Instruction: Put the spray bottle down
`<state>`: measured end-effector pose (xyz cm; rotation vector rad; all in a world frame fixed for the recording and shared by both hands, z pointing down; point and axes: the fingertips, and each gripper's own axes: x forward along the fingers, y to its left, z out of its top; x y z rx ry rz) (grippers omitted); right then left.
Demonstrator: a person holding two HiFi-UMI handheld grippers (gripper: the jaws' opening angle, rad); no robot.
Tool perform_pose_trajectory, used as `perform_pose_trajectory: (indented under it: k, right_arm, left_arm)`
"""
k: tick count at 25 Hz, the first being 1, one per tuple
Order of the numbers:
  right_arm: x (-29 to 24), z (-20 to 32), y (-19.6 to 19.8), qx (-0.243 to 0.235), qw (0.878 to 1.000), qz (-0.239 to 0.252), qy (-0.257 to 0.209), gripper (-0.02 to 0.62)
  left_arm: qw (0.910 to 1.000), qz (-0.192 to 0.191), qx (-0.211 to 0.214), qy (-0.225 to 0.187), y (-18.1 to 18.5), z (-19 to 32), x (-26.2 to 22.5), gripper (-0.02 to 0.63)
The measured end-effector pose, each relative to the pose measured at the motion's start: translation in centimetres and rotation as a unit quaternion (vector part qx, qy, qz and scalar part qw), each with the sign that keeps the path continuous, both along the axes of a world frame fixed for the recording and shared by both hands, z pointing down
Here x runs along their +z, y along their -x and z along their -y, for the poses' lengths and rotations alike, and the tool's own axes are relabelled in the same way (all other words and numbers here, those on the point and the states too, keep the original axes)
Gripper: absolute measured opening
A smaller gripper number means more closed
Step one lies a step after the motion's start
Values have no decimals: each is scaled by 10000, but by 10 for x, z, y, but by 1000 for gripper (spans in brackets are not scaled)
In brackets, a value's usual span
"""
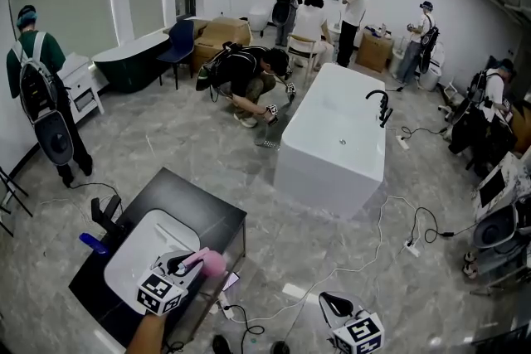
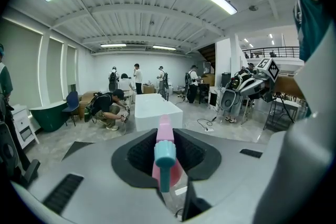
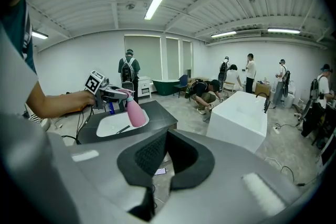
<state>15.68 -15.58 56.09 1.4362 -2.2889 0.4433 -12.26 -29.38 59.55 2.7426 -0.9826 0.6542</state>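
Note:
My left gripper [image 1: 195,262] is shut on a pink spray bottle [image 1: 212,263] with a teal nozzle, held above the right edge of a white sink basin [image 1: 141,253]. In the left gripper view the bottle [image 2: 164,131] stands between the black pads, nozzle toward the camera, and the left gripper [image 2: 166,162] grips it near the neck. The right gripper view shows the bottle [image 3: 136,114] hanging tilted over the basin [image 3: 113,126]. My right gripper [image 1: 333,301] hovers low at the right over the floor; its pads [image 3: 152,152] meet with nothing between them.
The basin sits in a dark counter [image 1: 207,207] with a black faucet [image 1: 106,215] and a blue object [image 1: 93,243] at its left. A white bathtub [image 1: 336,137] stands beyond. Cables [image 1: 390,236] run over the floor. Several people stand or crouch [image 1: 249,79] farther back.

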Motion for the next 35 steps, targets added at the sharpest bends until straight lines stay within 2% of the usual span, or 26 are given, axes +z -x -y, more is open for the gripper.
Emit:
perform_pose_trajectory:
  k: [17, 25, 35]
  right_arm:
    - [30, -3, 12, 5, 9995, 72, 321, 9]
    - [54, -7, 27, -96, 9984, 247, 492, 9]
    - [67, -14, 38, -154, 9974, 268, 658, 9]
  left_arm:
    - [9988, 46, -105, 469, 12, 13, 52, 91]
    - [9969, -139, -197, 753, 19, 12, 78, 91]
    - [9965, -126, -249, 789, 29, 11, 86, 91]
